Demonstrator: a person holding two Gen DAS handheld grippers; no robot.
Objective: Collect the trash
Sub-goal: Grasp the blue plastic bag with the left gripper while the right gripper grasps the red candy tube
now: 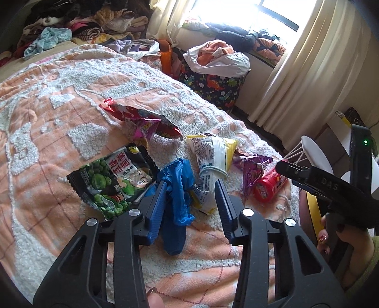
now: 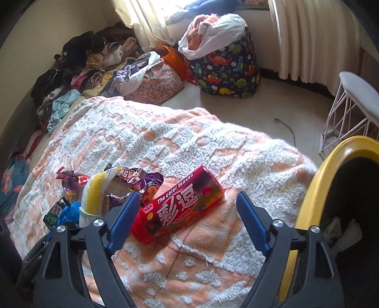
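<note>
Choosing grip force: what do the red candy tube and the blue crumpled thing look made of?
Red cylindrical candy tube: likely rigid plastic, glossy, holding its round shape. Blue crumpled glove-like piece: thin, soft plastic film or rubber, judging by limp folds and sheen.

Daylight poured through the overexposed window, leaving the curtains glaring, while fisheye distortion bent both views and dark vignetting rimmed their corners.

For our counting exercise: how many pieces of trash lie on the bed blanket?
6, though some may be hidden. Green pea packet, blue glove beside it, red wrapper behind, yellow-white packet centre, purple wrapper and red candy tube to the right.
</note>
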